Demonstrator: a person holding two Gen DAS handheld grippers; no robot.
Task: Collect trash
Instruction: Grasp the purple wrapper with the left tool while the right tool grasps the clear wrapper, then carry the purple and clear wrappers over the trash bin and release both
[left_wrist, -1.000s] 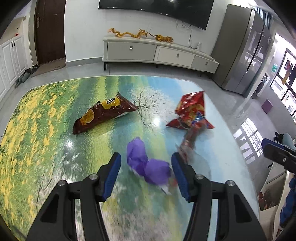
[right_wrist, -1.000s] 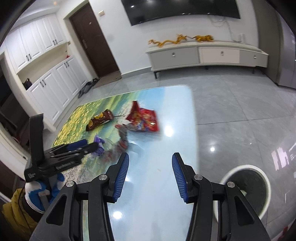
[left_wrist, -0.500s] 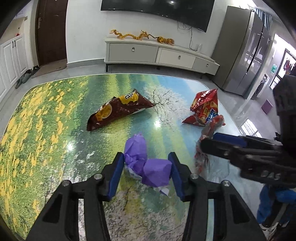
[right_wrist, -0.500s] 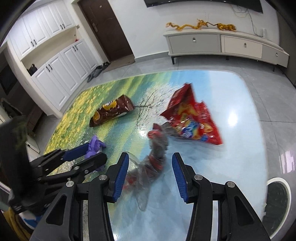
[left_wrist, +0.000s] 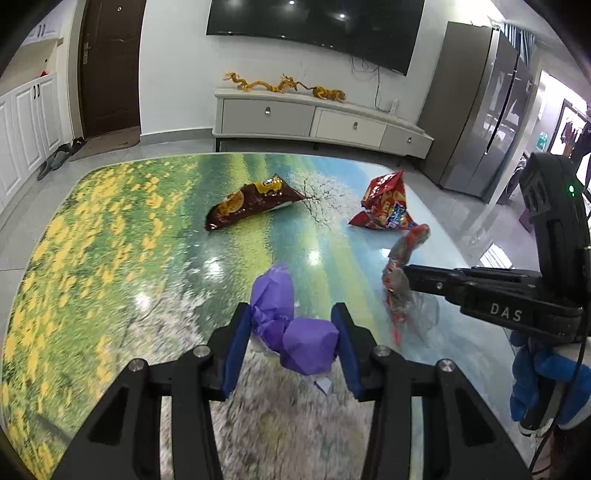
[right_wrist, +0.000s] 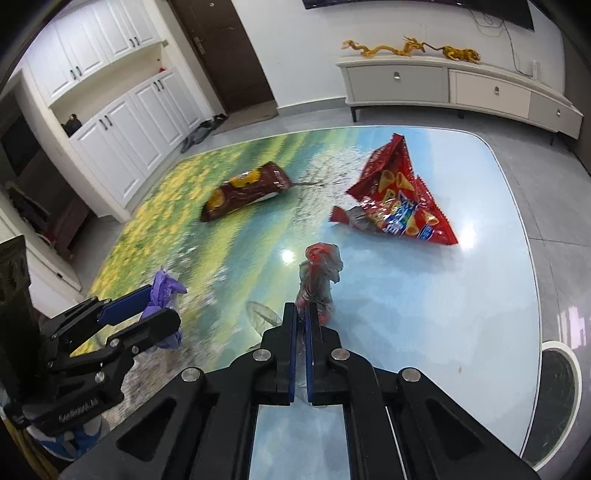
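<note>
A crumpled purple paper (left_wrist: 273, 299) lies on the landscape-printed table (left_wrist: 110, 221). My left gripper (left_wrist: 291, 325) is closing on it, and both blue pads touch its sides. A twisted clear and red plastic wrapper (right_wrist: 319, 273) stands up from my right gripper (right_wrist: 303, 308), which is shut on its lower end. The left wrist view shows that wrapper (left_wrist: 406, 247) at the right gripper's tip (left_wrist: 406, 275). The right wrist view shows the left gripper (right_wrist: 162, 306) around the purple paper (right_wrist: 164, 286). A brown chip bag (left_wrist: 251, 203) and a red chip bag (left_wrist: 386, 205) lie farther back.
A dark bin with a white rim (right_wrist: 557, 398) stands on the floor by the table's right edge. A low TV cabinet (left_wrist: 314, 118) runs along the far wall. White cupboards (right_wrist: 122, 122) and a door line the left side. A blue-gloved hand (left_wrist: 543, 384) holds the right gripper.
My left gripper has narrowed onto the purple paper. My right gripper has swung in over the table, dropped to the plastic wrapper and shut on it.
</note>
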